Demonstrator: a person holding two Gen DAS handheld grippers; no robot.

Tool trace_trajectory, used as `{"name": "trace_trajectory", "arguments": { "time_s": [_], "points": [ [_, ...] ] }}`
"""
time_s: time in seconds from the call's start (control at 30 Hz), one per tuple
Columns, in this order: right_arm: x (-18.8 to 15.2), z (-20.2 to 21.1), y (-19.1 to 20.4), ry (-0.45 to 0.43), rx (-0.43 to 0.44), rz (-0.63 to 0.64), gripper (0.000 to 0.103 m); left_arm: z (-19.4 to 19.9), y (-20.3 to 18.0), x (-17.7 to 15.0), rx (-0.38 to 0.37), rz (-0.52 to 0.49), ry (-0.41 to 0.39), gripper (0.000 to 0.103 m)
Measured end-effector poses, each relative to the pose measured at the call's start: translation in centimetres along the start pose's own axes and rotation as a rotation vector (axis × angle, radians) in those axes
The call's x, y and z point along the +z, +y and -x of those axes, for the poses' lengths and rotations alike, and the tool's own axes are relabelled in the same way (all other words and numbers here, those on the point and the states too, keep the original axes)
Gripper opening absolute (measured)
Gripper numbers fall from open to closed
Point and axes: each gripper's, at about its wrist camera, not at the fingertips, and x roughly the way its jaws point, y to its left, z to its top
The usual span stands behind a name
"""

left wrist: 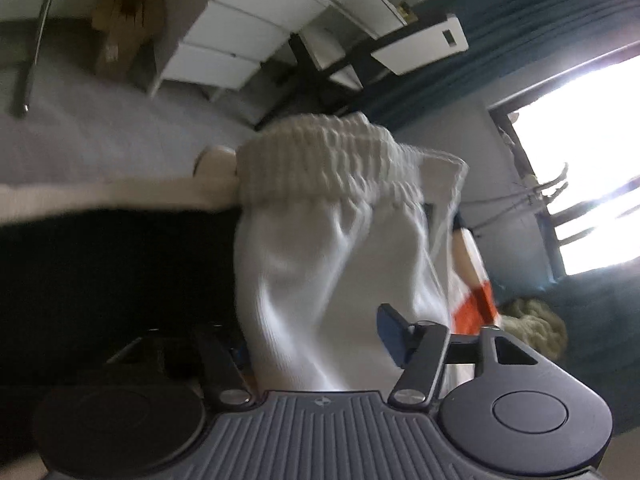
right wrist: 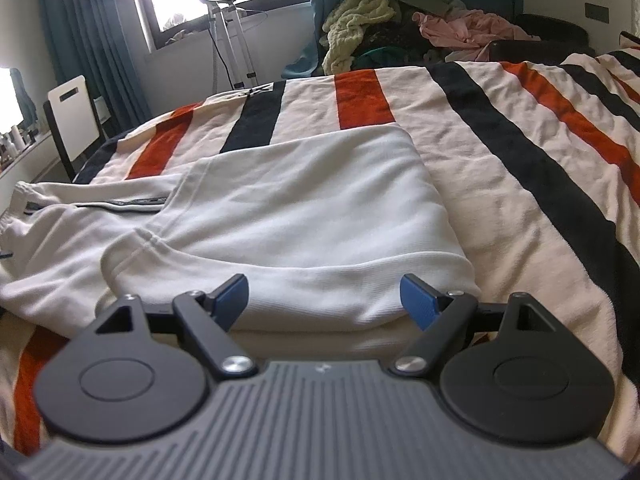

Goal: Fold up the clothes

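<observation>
White ribbed cloth fills the left gripper (left wrist: 320, 344), its fingers seemingly closed on the white trousers (left wrist: 332, 248), whose elastic waistband (left wrist: 320, 160) is lifted clear of the bed. The right gripper (right wrist: 324, 300), fingers spread and empty, rests at the trousers' folded leg end (right wrist: 304, 216) on the striped blanket (right wrist: 520, 152). Judging by this, a fold is mid-carry; the waistband probably needs laying squarely over the legs.

My left gripper's (left wrist: 320, 344) nine-o'clock finger was hidden behind the white shorts (left wrist: 332, 248); motion blurred the cardboard box (left wrist: 124, 24) at eleven o'clock.
</observation>
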Motion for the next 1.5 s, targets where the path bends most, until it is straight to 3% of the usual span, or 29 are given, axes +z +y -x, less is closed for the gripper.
{"name": "trace_trajectory", "arguments": {
  "time_s": [0.03, 0.1, 0.17, 0.3, 0.43, 0.67, 0.8, 0.97, 1.1, 1.2, 1.3, 1.43, 1.5],
  "points": [
    [0.0, -0.1, 0.0, 0.003, -0.004, 0.004, 0.084, -0.1, -0.1, 0.2, 0.017, -0.021, -0.016, 0.042],
    [-0.2, -0.4, 0.0, 0.021, -0.024, 0.018, 0.084, -0.3, -0.3, 0.4, 0.050, -0.066, -0.051, 0.017],
    [-0.3, -1.1, -0.2, 0.061, -0.056, 0.020, 0.084, 0.8, -1.9, -0.1, 0.063, -0.188, -0.138, 0.009],
    [-0.5, -2.3, -1.7, 0.124, -0.050, -0.064, 0.084, 3.0, -6.7, -2.2, 0.065, -0.439, -0.316, 0.006],
    [-0.4, -2.1, -2.5, 0.126, -0.037, -0.116, 0.084, 4.7, -11.6, -4.8, 0.045, -0.643, -0.454, 0.005],
    [0.7, -0.9, -4.7, 0.091, 0.004, -0.253, 0.084, 9.7, -21.3, -12.9, -0.130, -0.929, -0.685, 0.005],
    [1.6, 0.4, -7.1, 0.051, 0.049, -0.386, 0.084, 11.2, -25.8, -21.0, -0.264, -1.059, -0.734, 0.005],
    [2.4, 2.0, -11.1, -0.005, 0.007, -0.535, 0.084, 13.0, -31.4, -31.2, -0.436, -1.219, -0.791, 0.005],
    [2.7, 3.1, -14.9, -0.053, -0.008, -0.670, 0.084, 12.3, -30.9, -40.9, -0.547, -1.349, -0.742, 0.005],
    [2.8, 3.8, -17.2, -0.095, -0.014, -0.737, 0.084, 10.3, -29.6, -47.9, -0.581, -1.448, -0.609, 0.005],
    [3.0, 3.5, -18.8, -0.104, -0.038, -0.731, 0.085, 7.1, -27.7, -53.6, -0.557, -1.574, -0.462, 0.005],
    [2.5, 1.8, -20.0, -0.045, 0.031, -0.773, 0.086, 2.8, -26.4, -56.2, -0.505, -1.634, -0.242, 0.006],
    [2.2, 1.2, -20.2, -0.024, 0.065, -0.805, 0.085, 2.6, -26.4, -55.9, -0.523, -1.648, -0.225, 0.008]
  ]
}}
